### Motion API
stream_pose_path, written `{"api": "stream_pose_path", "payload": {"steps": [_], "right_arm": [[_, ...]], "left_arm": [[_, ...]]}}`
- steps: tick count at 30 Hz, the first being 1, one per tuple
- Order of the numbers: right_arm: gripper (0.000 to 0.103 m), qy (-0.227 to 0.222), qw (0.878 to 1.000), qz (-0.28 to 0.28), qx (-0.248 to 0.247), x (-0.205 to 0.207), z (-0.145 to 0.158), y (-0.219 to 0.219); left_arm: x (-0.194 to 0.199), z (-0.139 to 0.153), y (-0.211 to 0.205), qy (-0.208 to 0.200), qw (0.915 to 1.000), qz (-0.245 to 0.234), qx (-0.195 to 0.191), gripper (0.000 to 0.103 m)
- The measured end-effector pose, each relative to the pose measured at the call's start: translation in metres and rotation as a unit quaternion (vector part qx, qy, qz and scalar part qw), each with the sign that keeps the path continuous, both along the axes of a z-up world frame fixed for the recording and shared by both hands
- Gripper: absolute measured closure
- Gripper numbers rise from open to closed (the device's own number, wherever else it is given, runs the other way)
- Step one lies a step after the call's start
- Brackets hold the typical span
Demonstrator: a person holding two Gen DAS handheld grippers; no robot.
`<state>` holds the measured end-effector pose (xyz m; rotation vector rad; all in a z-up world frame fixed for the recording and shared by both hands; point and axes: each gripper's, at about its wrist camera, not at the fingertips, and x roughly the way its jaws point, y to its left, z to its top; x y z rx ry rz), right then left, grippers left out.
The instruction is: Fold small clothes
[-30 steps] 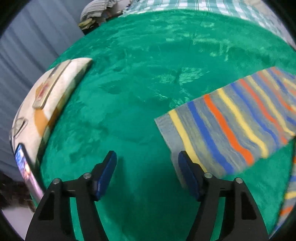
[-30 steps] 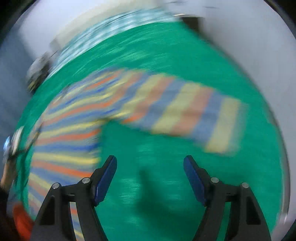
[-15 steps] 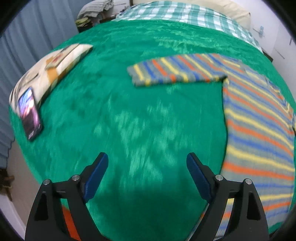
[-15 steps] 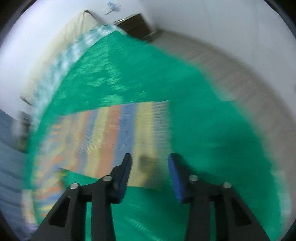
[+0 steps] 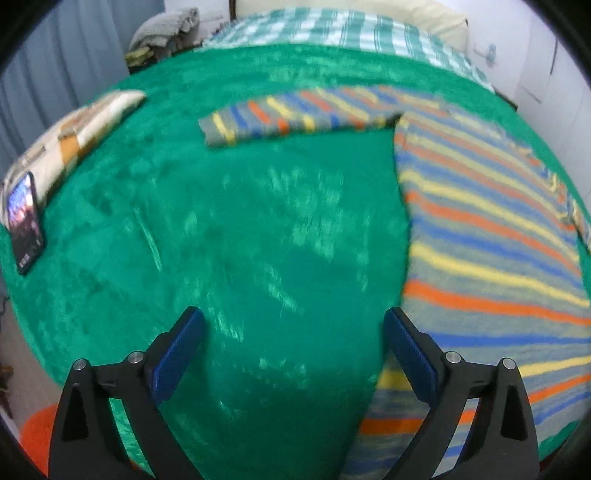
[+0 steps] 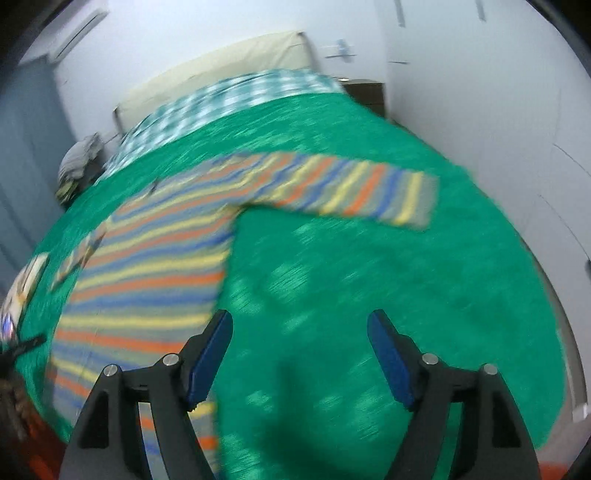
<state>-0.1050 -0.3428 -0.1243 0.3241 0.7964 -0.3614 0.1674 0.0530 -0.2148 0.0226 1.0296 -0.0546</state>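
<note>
Left tool (image 5: 293, 345) wide open, holding nothing; right tool (image 6: 299, 349) open wide again too, pulled back off the striped shirt (image 5: 491, 258). Shirt flat on green blanket (image 5: 240, 221), sleeves spread. Phone (image 5: 24, 225) far left of shirt. Folding not started.

Tongs (image 5: 293, 345) agape, empty — striped sweater (image 5: 491, 236) flat.

a green blanket (image 5: 280, 229) is covering the bed. a phone (image 5: 24, 225) is lying at its left edge, just beside a printed cushion (image 5: 70, 136). a checked sheet (image 5: 332, 31) is showing beyond the blanket, a cream pillow (image 6: 221, 70) is leaning against the wall, and folded laundry (image 5: 162, 27) is sitting beside the bed.
</note>
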Motion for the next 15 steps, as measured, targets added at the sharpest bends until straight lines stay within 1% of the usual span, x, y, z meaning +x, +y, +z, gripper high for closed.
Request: {"api": "stream_pose_path", "payload": {"steps": [1, 2, 3, 6, 8, 10, 12, 13, 15], "right_arm": [[0.028, 0.002, 1.000, 0.017, 0.004, 0.005, -0.003, 0.012], [0.028, 0.000, 0.999, 0.032, 0.005, 0.012, -0.007, 0.020], [0.028, -0.004, 0.999, 0.048, -0.002, 0.013, -0.008, 0.033], [0.028, 0.003, 0.993, 0.109, -0.050, 0.030, -0.014, 0.068], [0.028, 0.023, 0.987, 0.136, -0.080, 0.038, -0.028, 0.085], [0.028, 0.042, 0.986, 0.140, -0.082, 0.042, -0.041, 0.091], [0.027, 0.074, 0.985, 0.141, -0.070, 0.047, -0.060, 0.090], [0.024, 0.082, 0.985, 0.141, -0.065, 0.047, -0.067, 0.091], [0.019, 0.076, 0.986, 0.136, -0.063, 0.043, -0.072, 0.089]], "left_arm": [[0.000, -0.007, 0.003, 0.010, 0.9999, 0.000, -0.005, 0.004], [-0.003, -0.014, 0.006, 0.007, 0.9999, 0.002, -0.011, 0.003], [-0.004, -0.013, 0.007, -0.004, 0.9999, 0.004, -0.012, 0.001], [-0.005, -0.016, 0.005, -0.010, 0.9999, 0.007, -0.004, 0.000], [-0.007, -0.018, 0.005, -0.017, 0.9998, 0.007, -0.005, 0.000], [-0.007, -0.018, 0.006, -0.017, 0.9998, 0.006, -0.007, 0.000], [-0.007, -0.019, 0.007, -0.016, 0.9998, -0.001, -0.011, 0.000], [-0.008, -0.019, 0.008, -0.018, 0.9998, -0.002, -0.013, 0.000], [-0.009, -0.020, 0.006, -0.022, 0.9997, -0.003, -0.007, 0.000]]}}
